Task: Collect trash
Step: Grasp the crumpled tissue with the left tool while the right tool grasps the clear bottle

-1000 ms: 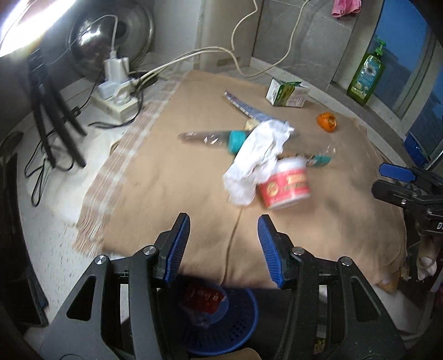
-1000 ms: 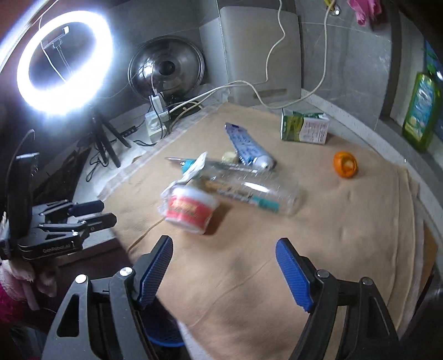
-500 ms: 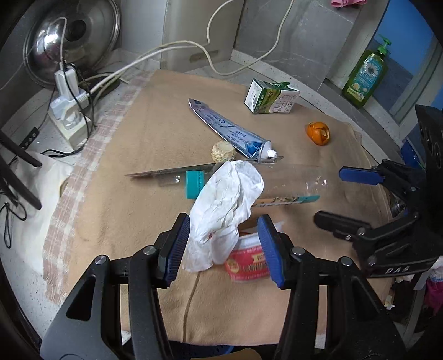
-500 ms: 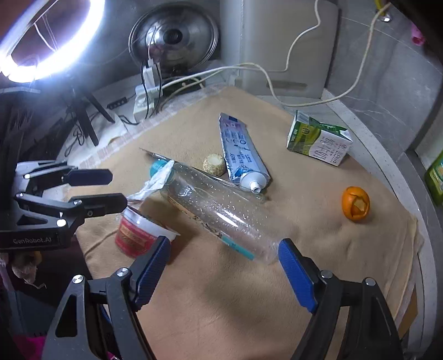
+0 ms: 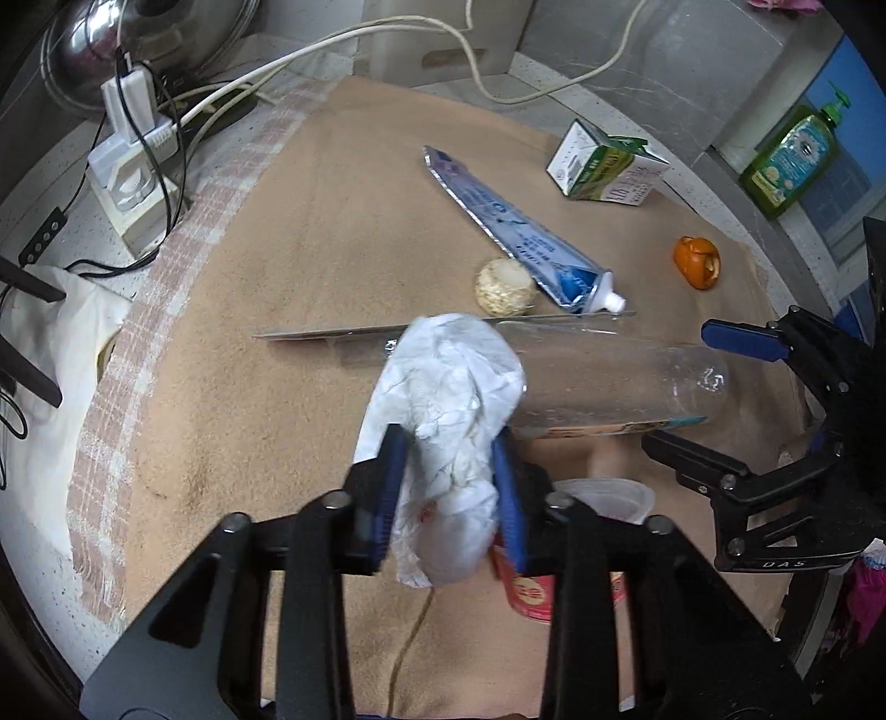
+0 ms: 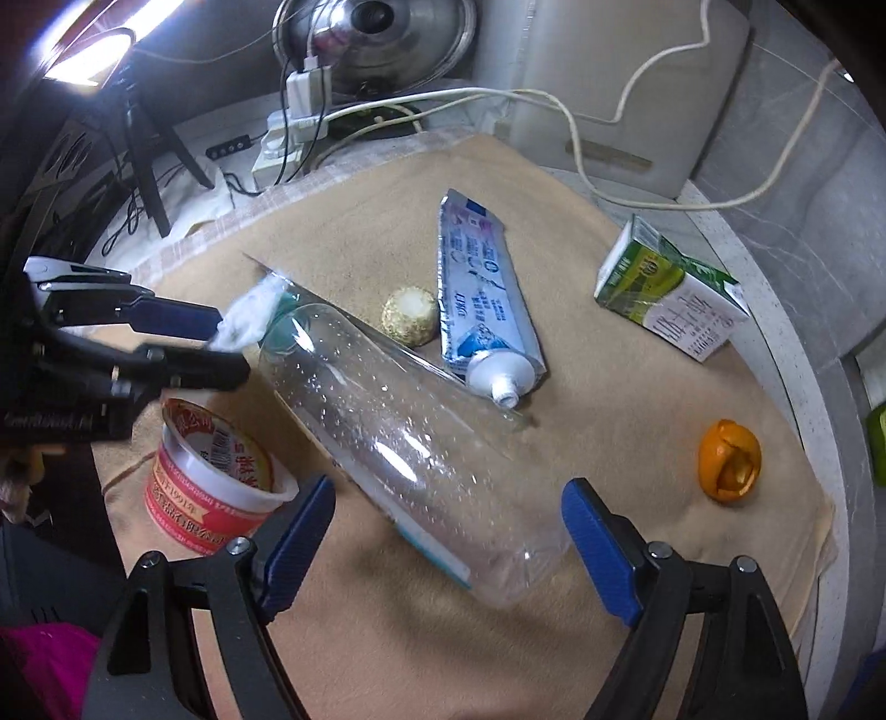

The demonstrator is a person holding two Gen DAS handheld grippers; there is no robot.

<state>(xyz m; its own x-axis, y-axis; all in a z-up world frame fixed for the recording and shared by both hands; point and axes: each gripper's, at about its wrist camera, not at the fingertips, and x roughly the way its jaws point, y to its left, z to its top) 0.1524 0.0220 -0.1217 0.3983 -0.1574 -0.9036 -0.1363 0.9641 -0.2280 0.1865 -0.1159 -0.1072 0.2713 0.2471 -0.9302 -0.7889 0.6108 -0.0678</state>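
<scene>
My left gripper (image 5: 449,493) is shut on a crumpled white tissue (image 5: 451,399), which drapes over the cap end of a clear plastic bottle (image 5: 614,387). From the right wrist view the left gripper (image 6: 221,346) pinches the tissue (image 6: 249,315) above a red and white cup (image 6: 213,473). My right gripper (image 6: 448,548) is open, its jaws on either side of the bottle's (image 6: 410,448) base end. A toothpaste tube (image 6: 482,310), a round beige ball (image 6: 410,315), a green carton (image 6: 673,296) and an orange peel (image 6: 728,462) lie on the tan cloth (image 6: 609,421).
A power strip with plugs and cables (image 5: 133,177) sits off the cloth at the left, with a metal lid (image 6: 387,39) behind it. A green soap bottle (image 5: 792,160) stands on the ledge at the right. A thin silver strip (image 5: 332,334) lies under the bottle.
My left gripper moved forward over the tissue and closed on it. My right gripper came lower and closer to the bottle's base, still open.
</scene>
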